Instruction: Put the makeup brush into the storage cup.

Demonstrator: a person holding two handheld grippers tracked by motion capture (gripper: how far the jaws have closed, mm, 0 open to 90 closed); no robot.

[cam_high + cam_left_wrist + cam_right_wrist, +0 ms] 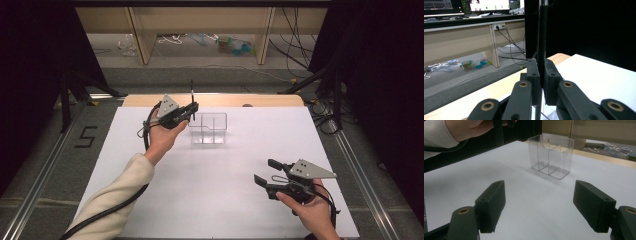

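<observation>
A clear plastic holder [208, 128] with several compartments stands on the white table top [215, 190], toward the far side; it also stands ahead in the right gripper view [551, 155]. My left gripper [193, 110] hovers at the holder's left edge, shut on a thin black stick [191, 91] that stands upright. In the left gripper view the stick [541, 37] runs up between the closed pads of the left gripper [541, 68]. My right gripper [265, 172] rests low at the near right, open with nothing between its jaws, and points at the holder [539, 205].
The white top lies on a wooden table whose far edge [215, 100] shows behind the holder. Beyond it are desk legs, cables and small clutter [235, 46] on the floor. Dark curtains and stands flank both sides.
</observation>
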